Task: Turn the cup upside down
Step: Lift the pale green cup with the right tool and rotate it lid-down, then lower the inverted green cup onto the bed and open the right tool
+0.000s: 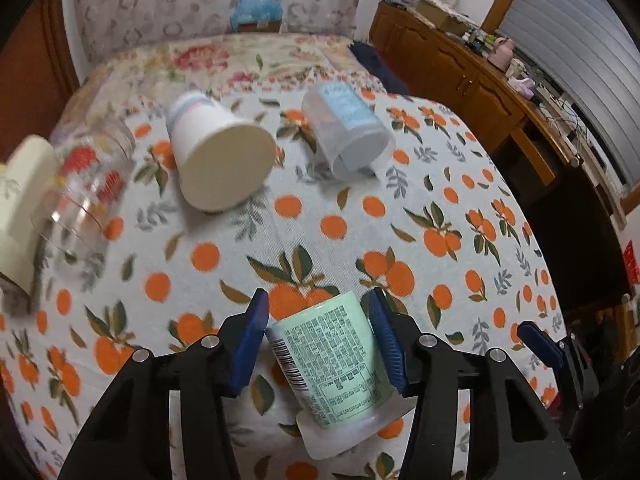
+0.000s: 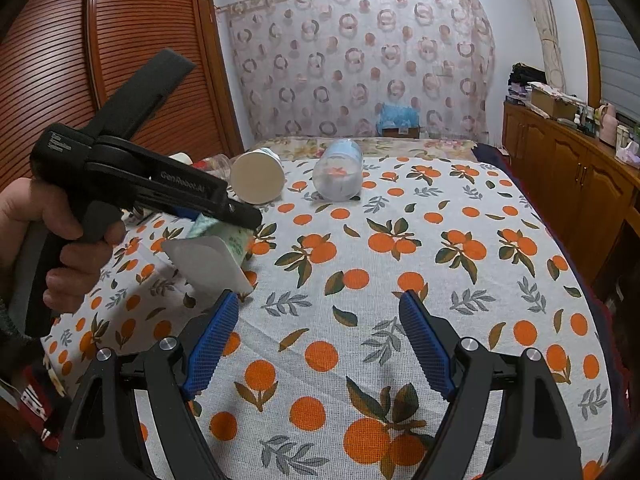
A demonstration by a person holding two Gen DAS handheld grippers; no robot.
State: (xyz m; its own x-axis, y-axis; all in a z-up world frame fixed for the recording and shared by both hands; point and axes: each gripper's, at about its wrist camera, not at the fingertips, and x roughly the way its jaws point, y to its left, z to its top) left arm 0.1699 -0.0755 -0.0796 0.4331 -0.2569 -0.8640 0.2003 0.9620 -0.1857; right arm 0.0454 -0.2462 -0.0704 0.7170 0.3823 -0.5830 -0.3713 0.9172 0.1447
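Left wrist cam sits low and close over the orange-print tablecloth (image 1: 400, 184), looking fwd along its blue fingers (image 1: 252, 340) across the table toward the curtain (image 1: 160, 4). Right wrist cam sits higher and further back, w/ its own blue fingers (image 2: 214, 340) at frame bottom, facing the same curtain. Both share the tablecloth, white paper cup (image 1: 218, 154), clear cup (image 1: 348, 128), green cup (image 1: 332, 364) and sideboard (image 1: 460, 68); right cam also sees the left gripper (image 2: 218, 216) from its side.

My left gripper (image 1: 318, 344) has its blue pads clamped on a mint-green printed plastic cup (image 1: 336, 364), tilted above the orange-patterned white tablecloth (image 1: 320, 232).
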